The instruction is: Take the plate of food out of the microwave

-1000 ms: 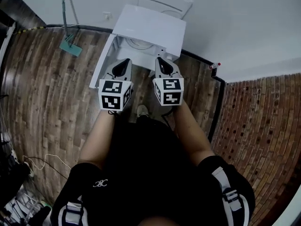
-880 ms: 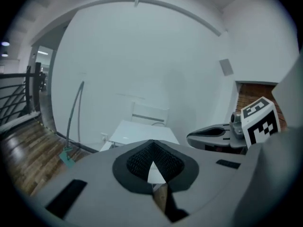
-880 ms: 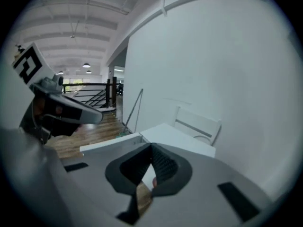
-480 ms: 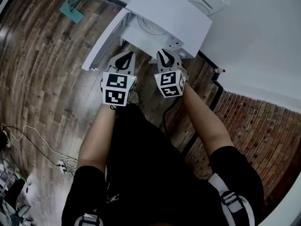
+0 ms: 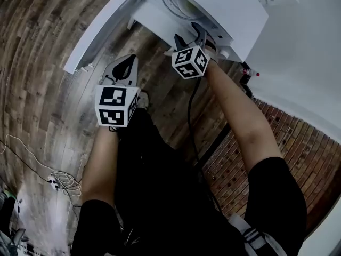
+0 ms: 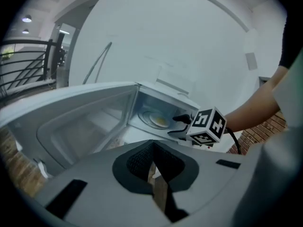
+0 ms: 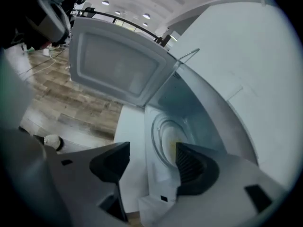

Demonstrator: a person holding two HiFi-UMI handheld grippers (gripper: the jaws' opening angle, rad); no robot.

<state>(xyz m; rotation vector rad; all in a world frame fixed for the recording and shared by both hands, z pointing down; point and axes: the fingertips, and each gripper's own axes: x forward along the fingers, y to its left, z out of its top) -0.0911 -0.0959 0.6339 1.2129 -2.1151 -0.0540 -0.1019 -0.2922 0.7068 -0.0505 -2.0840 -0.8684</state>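
Note:
A white microwave (image 5: 226, 12) stands low on the floor with its door (image 5: 101, 33) swung open to the left. Inside, on the turntable, lies a plate with yellow food (image 6: 159, 121) (image 7: 168, 141). My right gripper (image 5: 190, 35) (image 7: 149, 161) is at the mouth of the oven, rolled onto its side. Its jaws have just been opening and stand open with nothing between them, short of the plate. My left gripper (image 5: 127, 64) (image 6: 152, 163) hangs further back in front of the open door, its pads (image 6: 142, 162) together on nothing.
The floor is wood plank (image 5: 37, 89), with a white cable (image 5: 58, 180) lying at the lower left. Brick-pattern flooring (image 5: 240, 169) lies to the right behind a dark strip. A small red-capped object (image 5: 250, 72) sits by the white wall next to the microwave.
Both grippers have dropped towards the microwave, which now looks closer. The right one rolled, opened its jaws and reached the oven mouth. The left one stayed shut and trails behind.

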